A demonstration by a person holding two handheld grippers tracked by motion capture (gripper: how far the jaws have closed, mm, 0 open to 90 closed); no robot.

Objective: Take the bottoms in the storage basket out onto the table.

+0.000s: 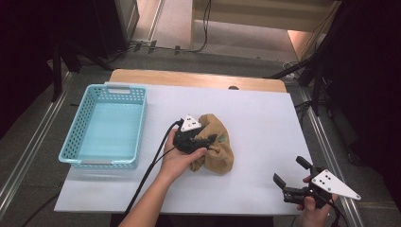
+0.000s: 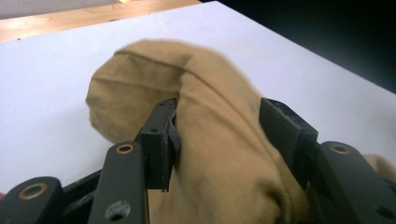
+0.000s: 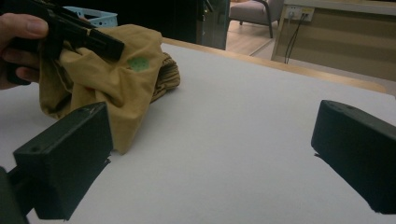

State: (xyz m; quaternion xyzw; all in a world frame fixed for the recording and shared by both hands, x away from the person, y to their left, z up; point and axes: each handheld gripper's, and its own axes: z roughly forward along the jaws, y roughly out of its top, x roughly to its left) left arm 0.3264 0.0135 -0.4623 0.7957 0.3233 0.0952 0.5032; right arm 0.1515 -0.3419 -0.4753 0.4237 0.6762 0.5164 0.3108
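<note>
Cloth: a tan cloth [image 1: 216, 146] is seen bunched in a heap at the centre of the high view, on the white table [image 1: 265, 123].
Long axis: the heap is stretched from upper left to lower right of the high view, its lower end pointing toward the bottom edge.
Left tool: the left tool [image 1: 204, 140] is laid against the cloth's left side; a fold is seen between its half-spread jaws in the left gripper view, the cloth [image 2: 205, 135] touching the left-hand pad, while contact with the right-hand pad cannot be told.
Right tool: the right tool [image 1: 292, 176] is held at the lower right of the high view, well apart from the cloth, jaws spread wide with nothing between them.
Basket: a light blue basket [image 1: 75, 142] is placed at the left of the high view, apart from the cloth.
View differences: a green patch [image 3: 138, 63] and a ribbed cuff [image 3: 169, 74] are shown clearly in the right gripper view; in the left gripper view the fold is seen close up.
</note>
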